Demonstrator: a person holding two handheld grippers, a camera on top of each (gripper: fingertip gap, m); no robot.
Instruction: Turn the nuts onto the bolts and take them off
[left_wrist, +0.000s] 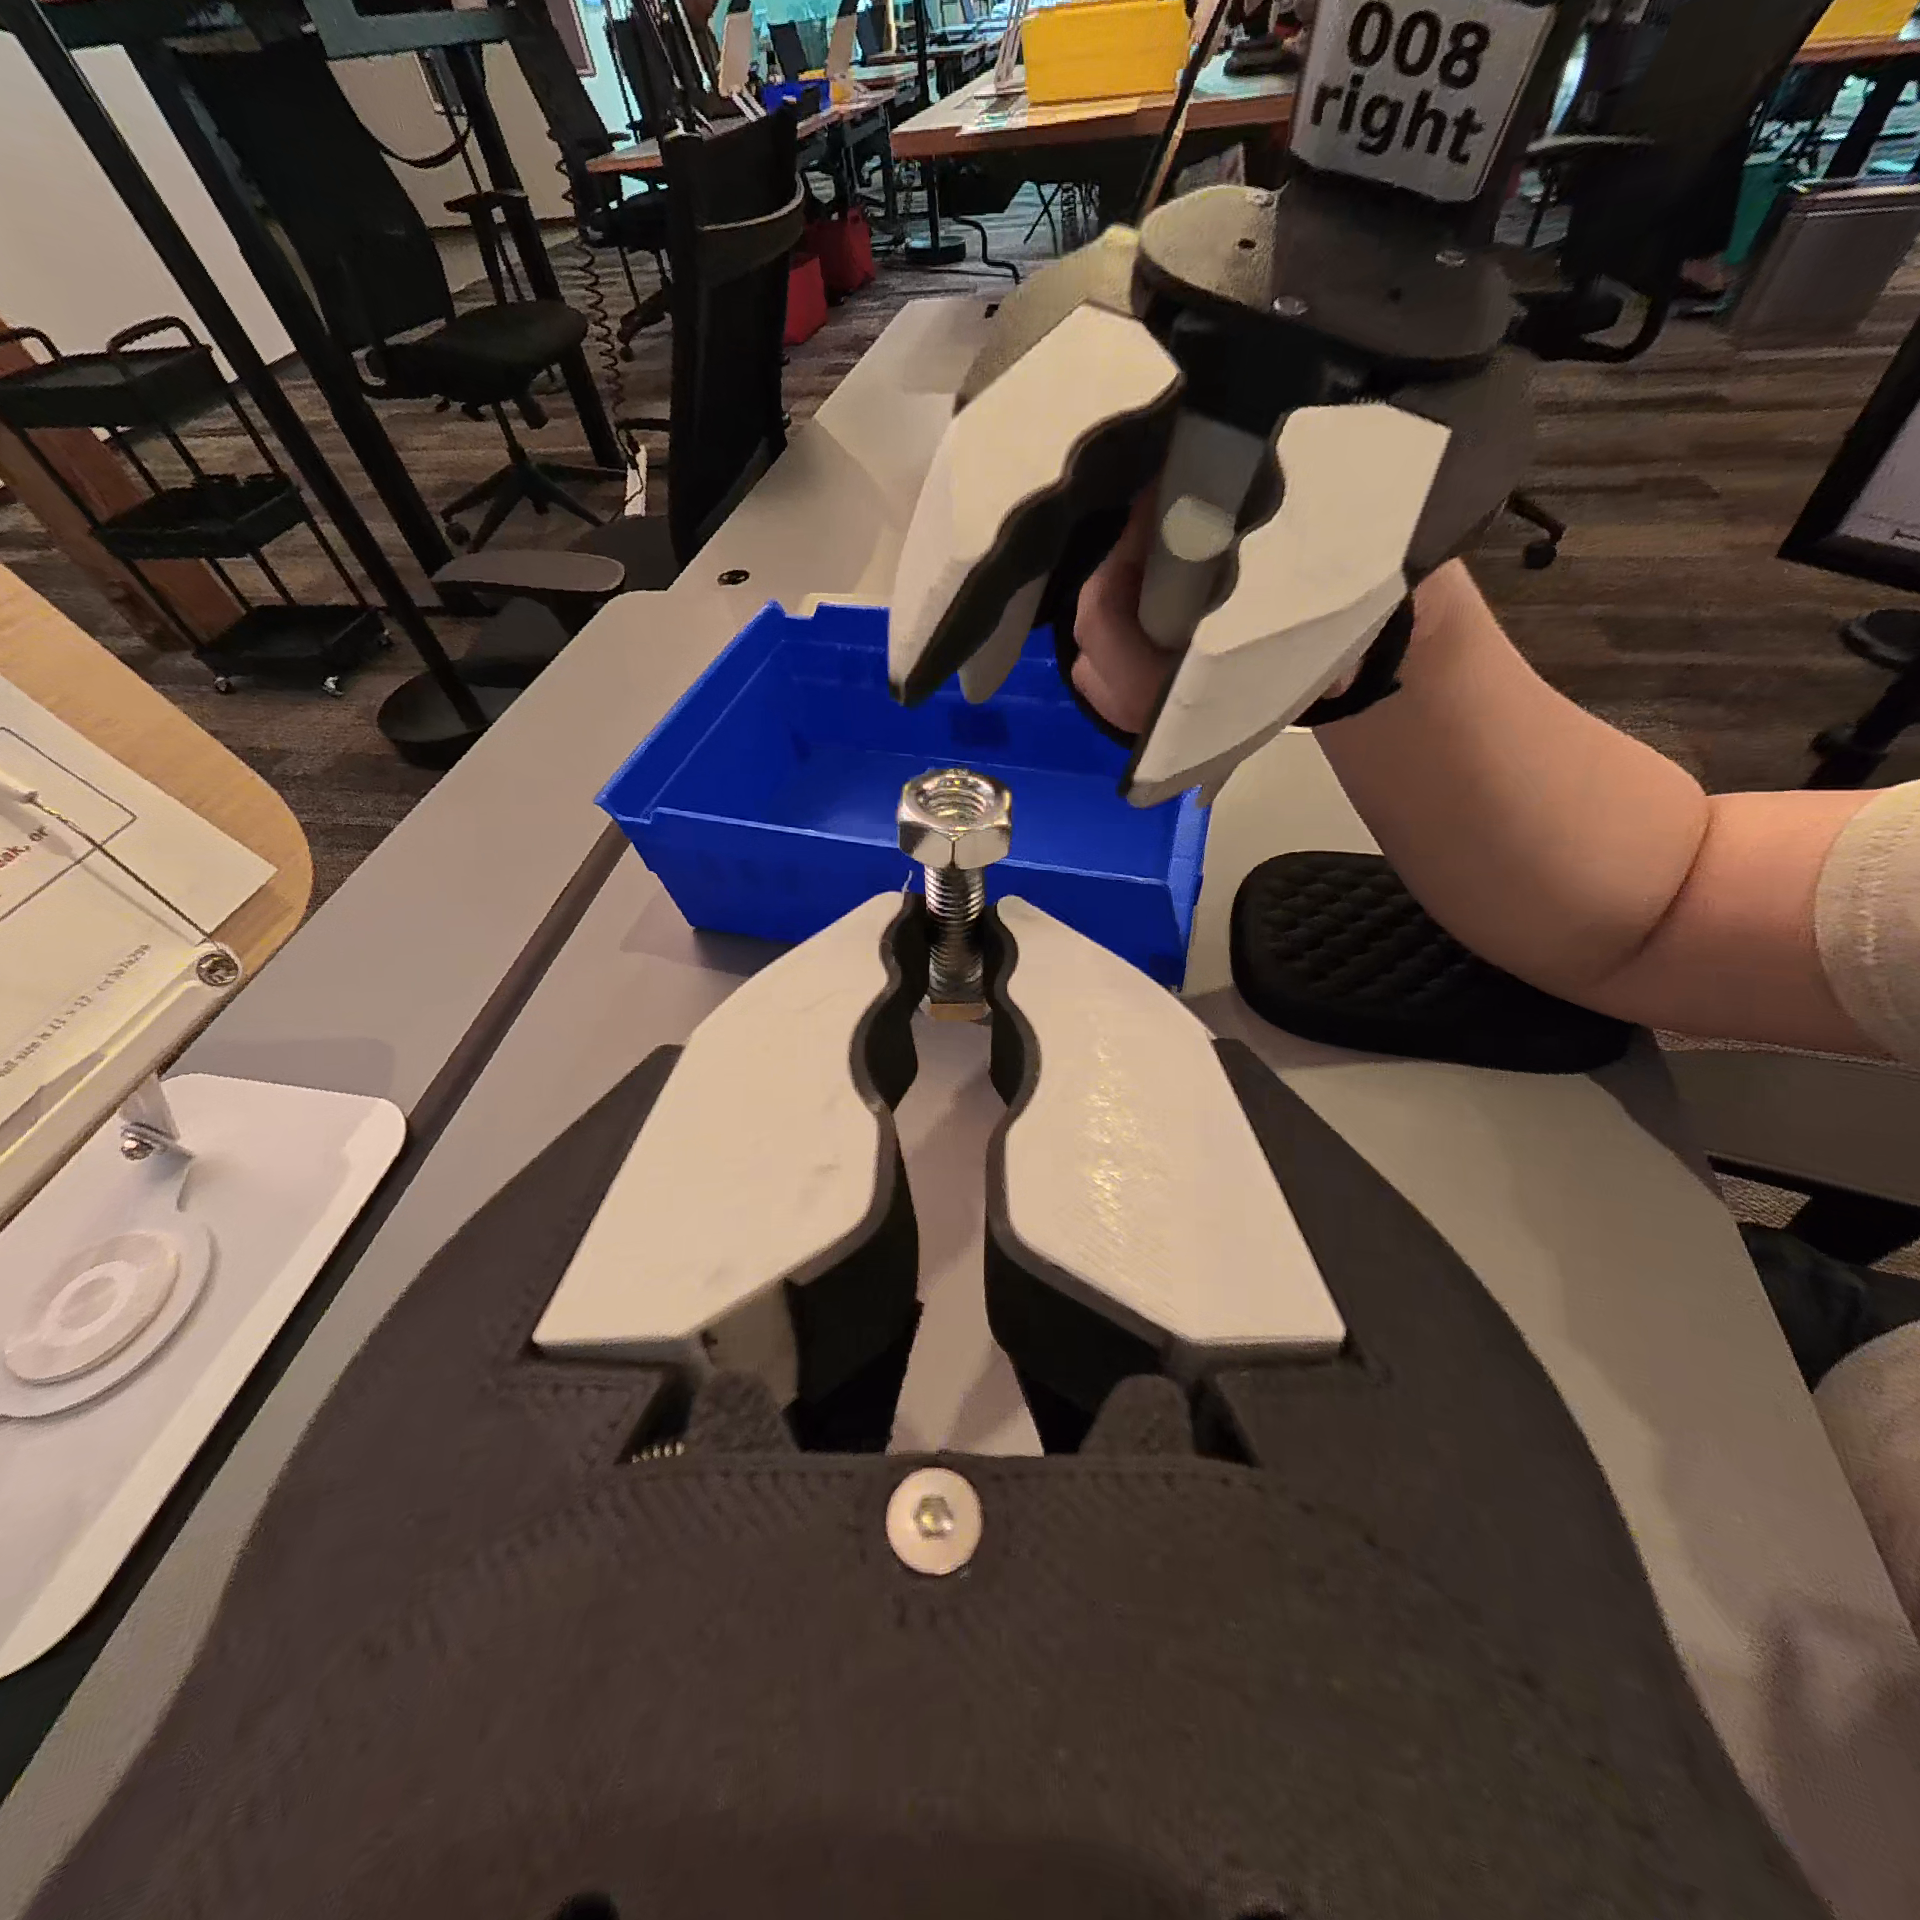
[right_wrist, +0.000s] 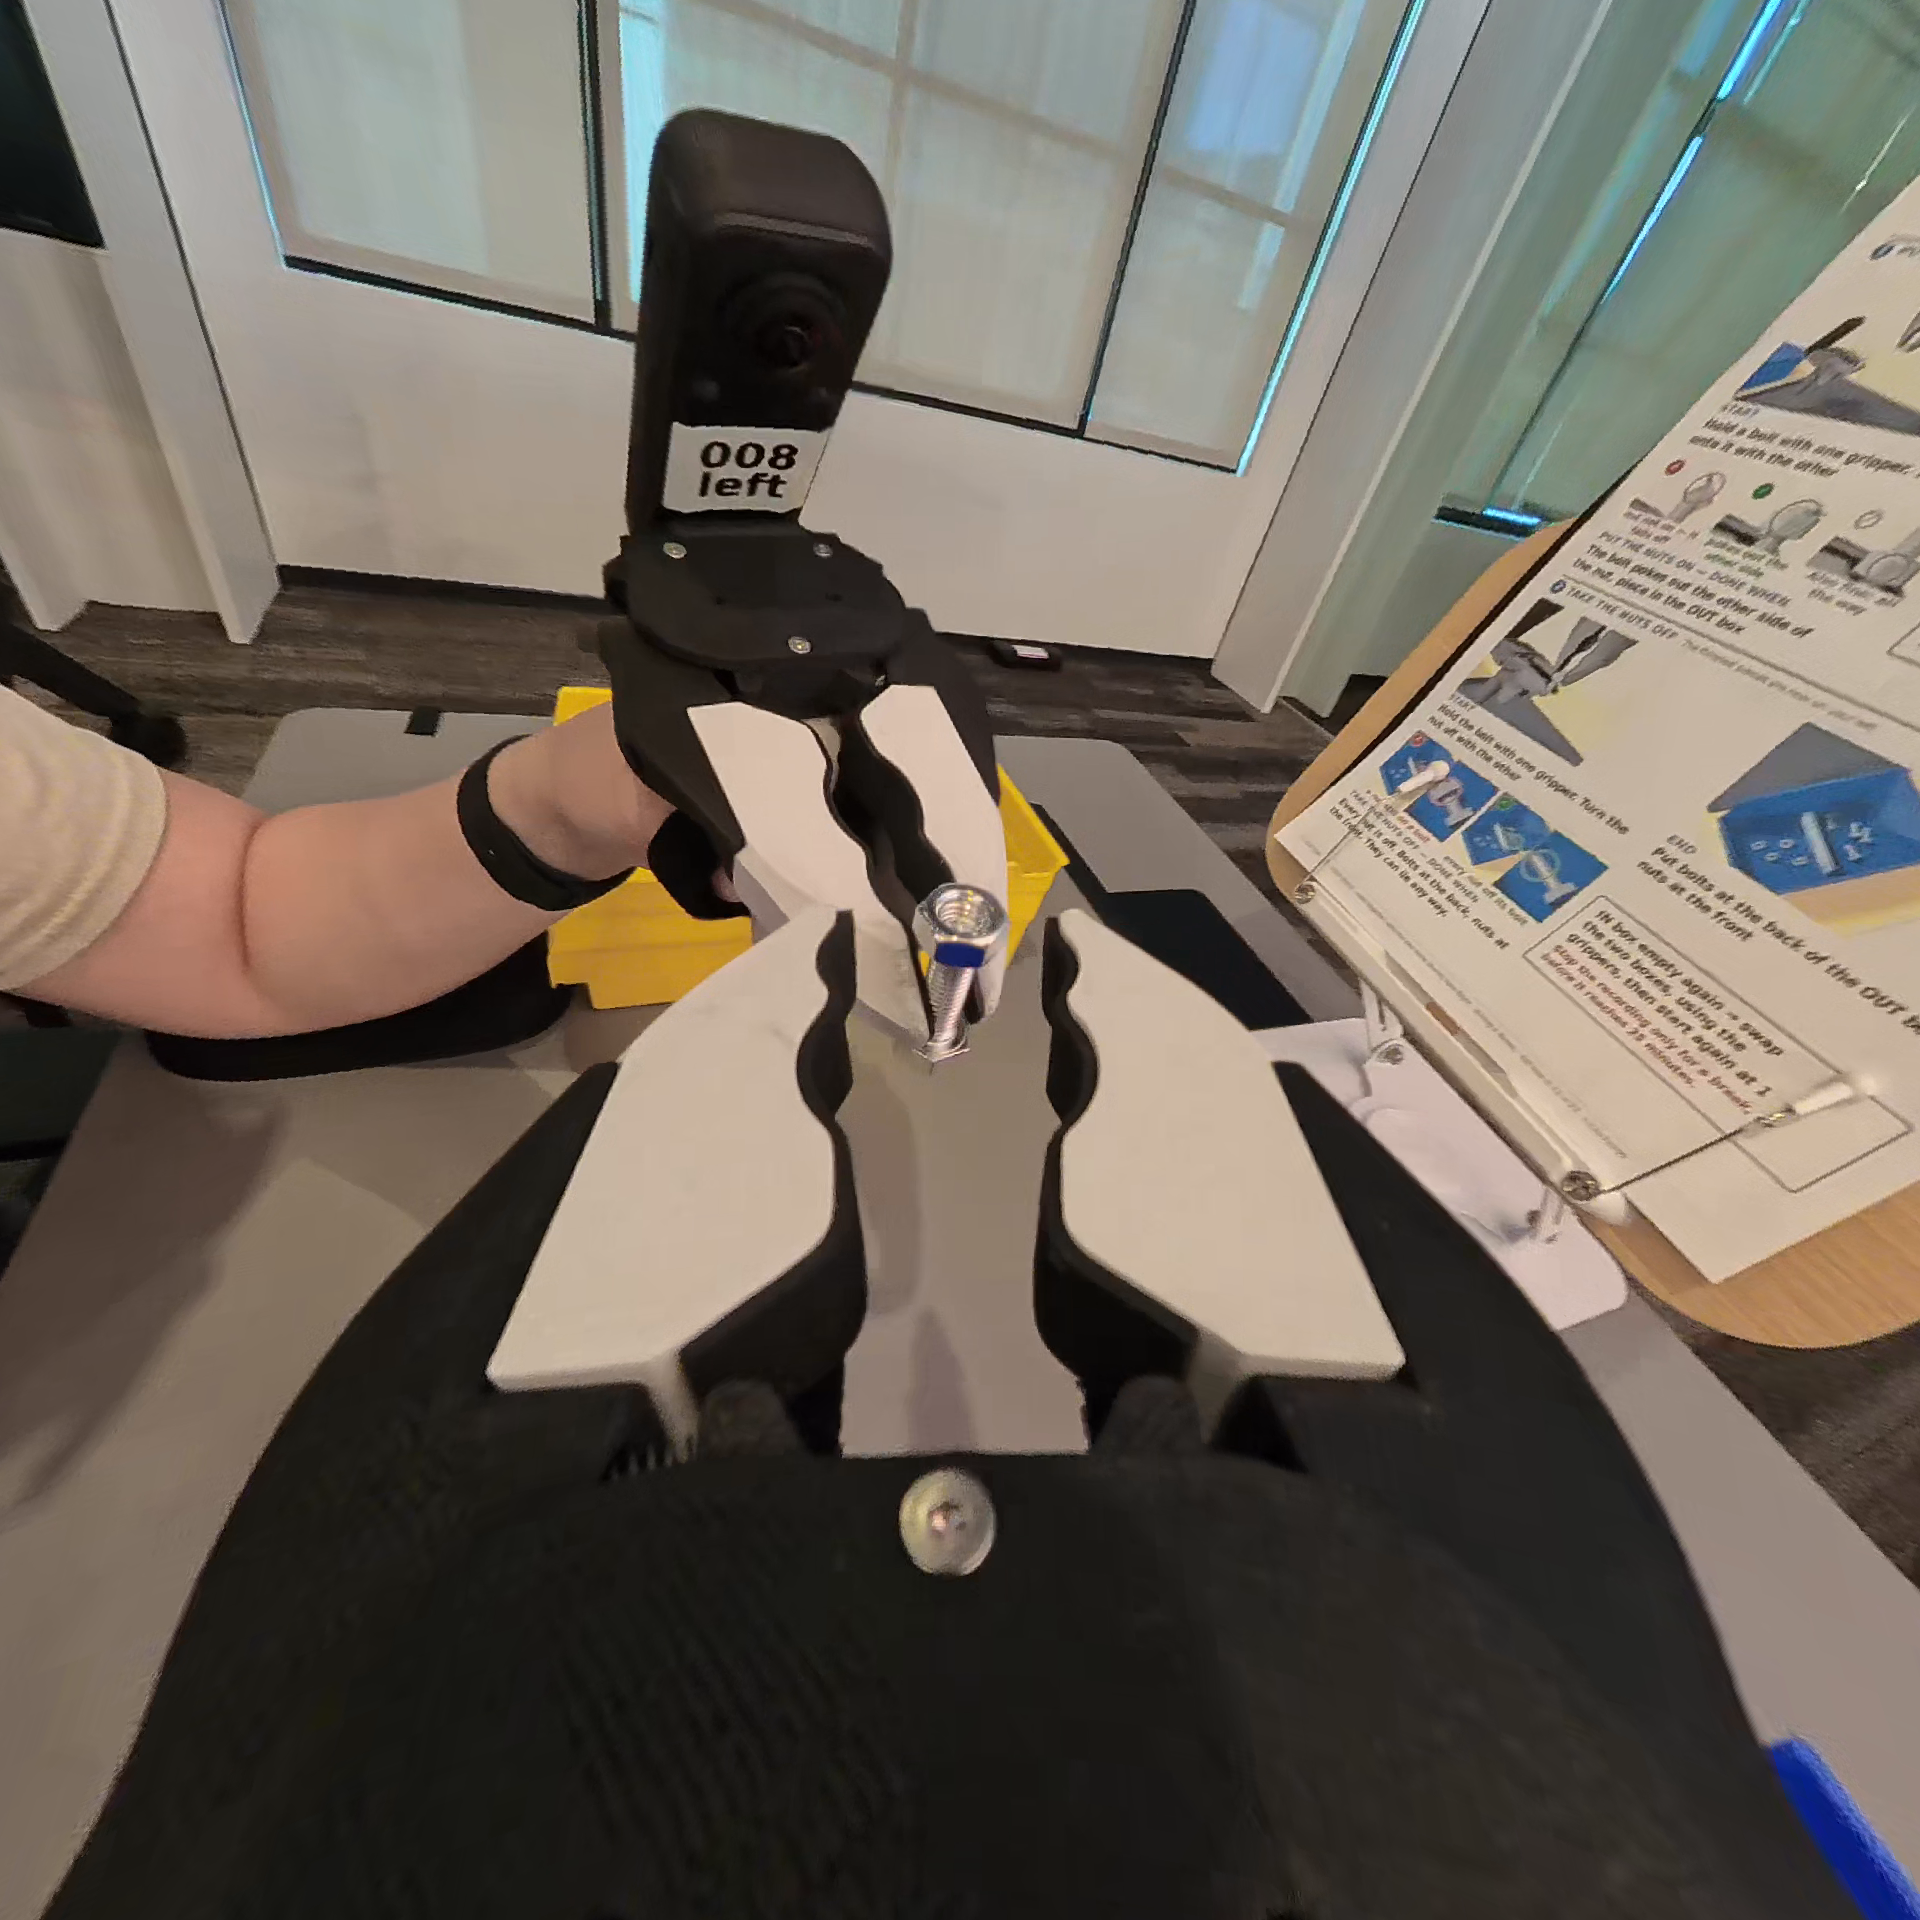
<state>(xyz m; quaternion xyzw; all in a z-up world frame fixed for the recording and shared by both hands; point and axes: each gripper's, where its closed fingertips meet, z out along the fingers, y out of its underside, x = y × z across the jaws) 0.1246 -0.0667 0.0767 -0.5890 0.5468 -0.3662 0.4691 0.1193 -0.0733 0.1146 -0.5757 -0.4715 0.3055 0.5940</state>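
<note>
My left gripper (left_wrist: 953, 914) is shut on the shank of a silver bolt (left_wrist: 948, 940) and holds it upright, head down, above the grey table. A silver hex nut (left_wrist: 953, 821) sits on the bolt's top threaded end. My right gripper (left_wrist: 1023, 743) is open and hovers just above and behind the nut, fingertips pointing down, touching nothing. In the right wrist view my open right gripper (right_wrist: 951, 925) has a finger on either side of the nut (right_wrist: 958, 920), with clear gaps. The left gripper (right_wrist: 951, 1003) clamps the bolt (right_wrist: 948, 997) there.
A blue bin (left_wrist: 790, 862) stands just behind the bolt and shows no parts inside. A yellow bin (right_wrist: 644, 945) stands behind the left hand. An instruction sheet on a stand (right_wrist: 1662, 831) is at the table's side. A black armrest pad (left_wrist: 1403, 956) lies under the right forearm. Less than 4 cm separates the two grippers' tips.
</note>
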